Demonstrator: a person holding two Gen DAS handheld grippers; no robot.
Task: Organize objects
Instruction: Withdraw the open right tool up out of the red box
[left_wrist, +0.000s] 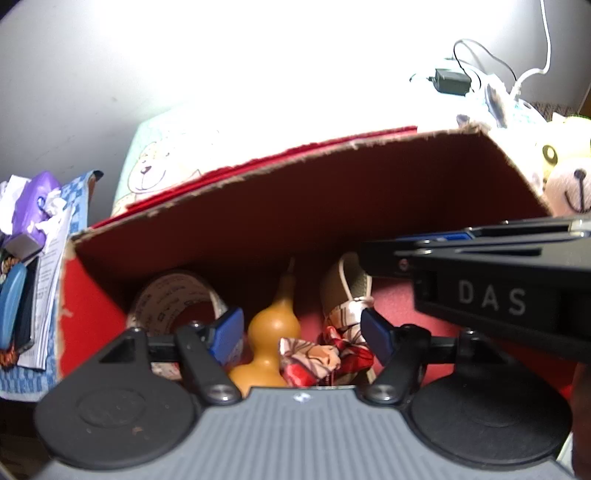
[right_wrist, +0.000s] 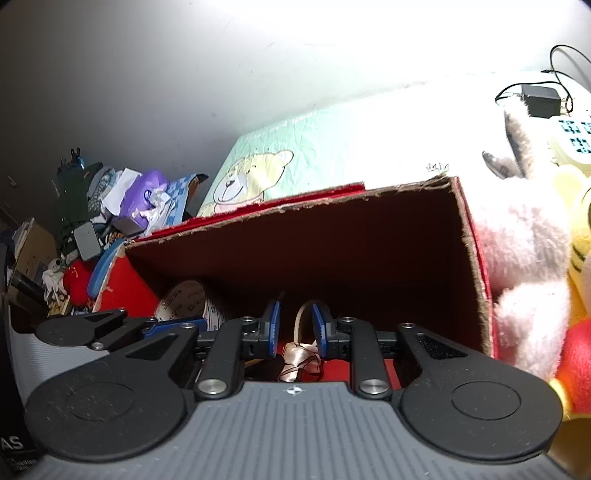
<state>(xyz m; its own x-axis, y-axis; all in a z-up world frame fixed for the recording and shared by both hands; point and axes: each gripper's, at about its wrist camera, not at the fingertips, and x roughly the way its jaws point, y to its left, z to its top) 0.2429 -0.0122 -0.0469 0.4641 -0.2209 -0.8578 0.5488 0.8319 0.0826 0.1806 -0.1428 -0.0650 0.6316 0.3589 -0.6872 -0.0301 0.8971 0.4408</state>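
A red cardboard box (left_wrist: 310, 192) stands open before both grippers; it also fills the right wrist view (right_wrist: 332, 243). Inside lie a tape roll (left_wrist: 173, 295), an orange gourd (left_wrist: 273, 332), a red floral cloth (left_wrist: 325, 354) and a beige strap piece (left_wrist: 347, 284). My left gripper (left_wrist: 303, 328) is open over the gourd and cloth, holding nothing. My right gripper (right_wrist: 294, 328) hangs inside the box with its pads a narrow gap apart around the beige strap piece (right_wrist: 301, 325). A pink ribbon (right_wrist: 299, 358) lies below it. The right gripper's body (left_wrist: 498, 295) crosses the left wrist view.
Plush toys (right_wrist: 535, 280) press against the box's right wall. A bear-print quilt (right_wrist: 258, 173) lies behind the box. A heap of clutter with a purple bag (right_wrist: 140, 195) sits to the left. A black charger with cables (left_wrist: 450, 81) lies at the far right.
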